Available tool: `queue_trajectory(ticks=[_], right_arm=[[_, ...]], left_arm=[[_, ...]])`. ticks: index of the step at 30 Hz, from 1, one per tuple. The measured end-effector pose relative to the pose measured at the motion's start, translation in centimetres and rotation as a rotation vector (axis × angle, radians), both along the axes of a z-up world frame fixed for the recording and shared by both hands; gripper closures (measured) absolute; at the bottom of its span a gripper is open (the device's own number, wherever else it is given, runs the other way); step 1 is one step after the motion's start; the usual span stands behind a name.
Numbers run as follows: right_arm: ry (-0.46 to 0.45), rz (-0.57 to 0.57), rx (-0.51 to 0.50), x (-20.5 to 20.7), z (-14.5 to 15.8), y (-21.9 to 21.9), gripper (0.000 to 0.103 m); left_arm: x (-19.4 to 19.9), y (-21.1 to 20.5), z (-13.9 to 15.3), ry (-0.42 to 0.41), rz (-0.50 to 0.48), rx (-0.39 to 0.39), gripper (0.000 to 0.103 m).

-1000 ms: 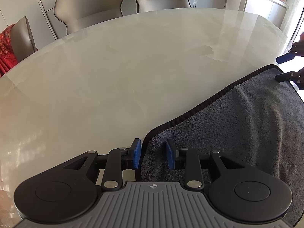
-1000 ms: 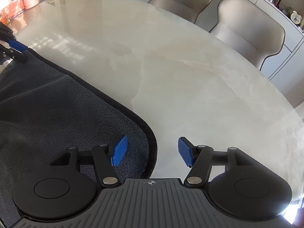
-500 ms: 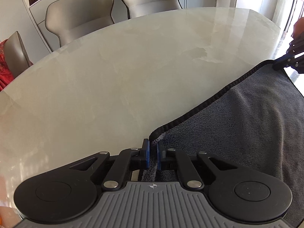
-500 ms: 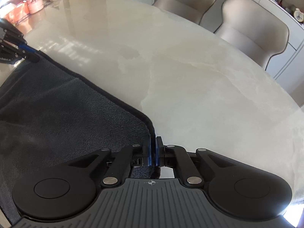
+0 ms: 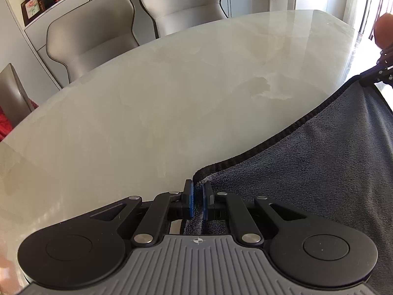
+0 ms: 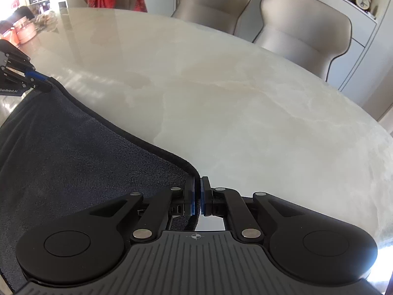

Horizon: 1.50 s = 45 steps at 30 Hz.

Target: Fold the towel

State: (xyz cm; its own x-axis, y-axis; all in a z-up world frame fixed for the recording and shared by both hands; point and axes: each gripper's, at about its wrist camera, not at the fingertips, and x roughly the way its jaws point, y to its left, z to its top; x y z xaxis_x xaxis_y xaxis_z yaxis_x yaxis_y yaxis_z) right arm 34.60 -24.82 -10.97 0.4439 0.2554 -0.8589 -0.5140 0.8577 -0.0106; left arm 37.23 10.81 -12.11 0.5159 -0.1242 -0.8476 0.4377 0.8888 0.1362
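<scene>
Nearest the left wrist camera, the left gripper (image 5: pixel 197 202) is clenched on one corner of the dark grey towel (image 5: pixel 319 172), its blue pads pinching the black-hemmed edge. In the right wrist view, the right gripper (image 6: pixel 197 196) is likewise clamped on the other corner of the same edge of the towel (image 6: pixel 73 159). Each gripper also shows at the far end of that edge in the other's view: the right one at the frame's right margin (image 5: pixel 373 73), the left one at the left margin (image 6: pixel 29 81).

The towel hangs between the two grips, its hem sagging in a shallow curve above the pale marble table (image 5: pixel 172 98); how much of it rests on the surface cannot be told. Beyond the table stand beige dining chairs (image 6: pixel 304 36).

The step in hand looks like the first fold, with both corners secured. The next move probably calls for carrying both corners together, level and evenly tensioned, across to the opposite edge, then laying them down squarely.
</scene>
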Motion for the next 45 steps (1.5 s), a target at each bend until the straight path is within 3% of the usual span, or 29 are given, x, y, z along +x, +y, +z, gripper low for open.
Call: queue_trajectory(ticks=[5, 13, 20, 23, 25, 31, 36, 38, 42, 45], right_arm=[[-0.027, -0.056, 0.024, 0.2, 1.0, -1.4, 0.099], [-0.011, -0.087, 0.005, 0.5, -0.7, -0.8, 0.099], [0.002, -0.064, -0.084, 0.7, -1.8, 0.7, 0.097], [-0.005, -0.068, -0.117, 0.5, -1.8, 1.0, 0.087], [-0.024, -0.064, -0.155, 0.4, -1.7, 1.3, 0.07], [-0.077, -0.073, -0.164, -0.8, 0.3, 1.6, 0.066], [-0.106, -0.091, -0.174, -1.1, 1.1, 2.0, 0.061], [-0.099, -0.098, -0.174, -0.7, 1.1, 2.3, 0.06], [-0.053, -0.155, -0.201, 0.0, 1.0, 2.2, 0.046], [0.005, -0.182, -0.218, -0.3, 0.4, 1.7, 0.044]], left_arm=[[0.9, -0.4, 0.3, -0.027, -0.009, -0.002, 0.097], [1.7, -1.5, -0.3, -0.014, -0.002, 0.006, 0.097], [1.8, -1.6, -0.7, -0.028, 0.002, 0.029, 0.092], [1.5, -1.7, -0.7, -0.052, 0.022, 0.06, 0.081], [1.3, -1.8, -0.8, -0.061, 0.039, 0.076, 0.079], [0.4, -0.7, -0.3, -0.08, 0.099, 0.154, 0.069], [-0.3, 0.8, 0.6, -0.102, 0.155, 0.18, 0.069], [-0.5, 1.2, 1.1, -0.103, 0.173, 0.175, 0.069], [-1.4, 1.2, 2.0, -0.121, 0.163, 0.168, 0.067], [-1.8, 1.0, 2.2, -0.124, 0.153, 0.16, 0.066]])
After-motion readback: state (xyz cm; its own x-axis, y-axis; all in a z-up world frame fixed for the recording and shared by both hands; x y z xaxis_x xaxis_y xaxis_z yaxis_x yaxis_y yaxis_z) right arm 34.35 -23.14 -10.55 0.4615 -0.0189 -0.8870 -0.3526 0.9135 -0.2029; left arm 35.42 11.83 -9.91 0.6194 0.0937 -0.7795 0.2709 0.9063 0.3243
